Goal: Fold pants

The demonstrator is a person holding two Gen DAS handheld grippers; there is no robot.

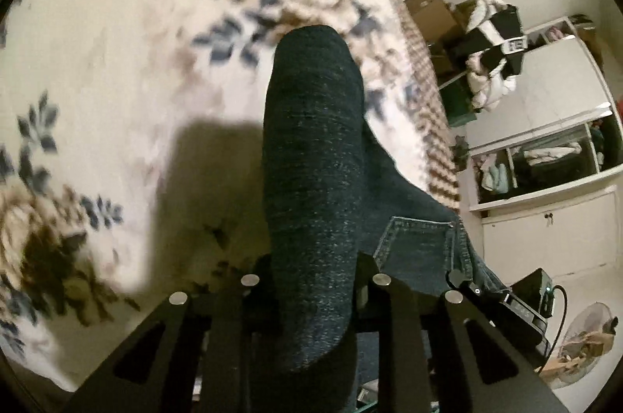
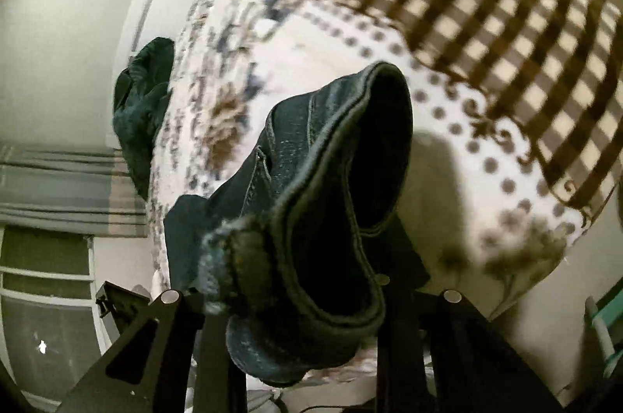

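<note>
Dark blue denim pants (image 1: 311,140) hang up off the flowered bed cover (image 1: 117,62). In the left wrist view a thick folded edge of the cloth runs straight between the fingers, and my left gripper (image 1: 315,284) is shut on it. A stitched back pocket (image 1: 420,249) shows to the right of it. In the right wrist view the pants' waistband (image 2: 350,148) arches up as an open loop in front of the camera. My right gripper (image 2: 307,296) is shut on the bunched denim below that loop. The fingertips of both grippers are hidden under the cloth.
A brown checked blanket (image 2: 486,4) lies at the far end of the bed. A dark green garment (image 2: 144,109) hangs at the bed's edge. White shelves with clothes (image 1: 545,160), a clothes pile (image 1: 490,62), cardboard boxes (image 1: 428,4) and a fan (image 1: 584,343) stand beside the bed.
</note>
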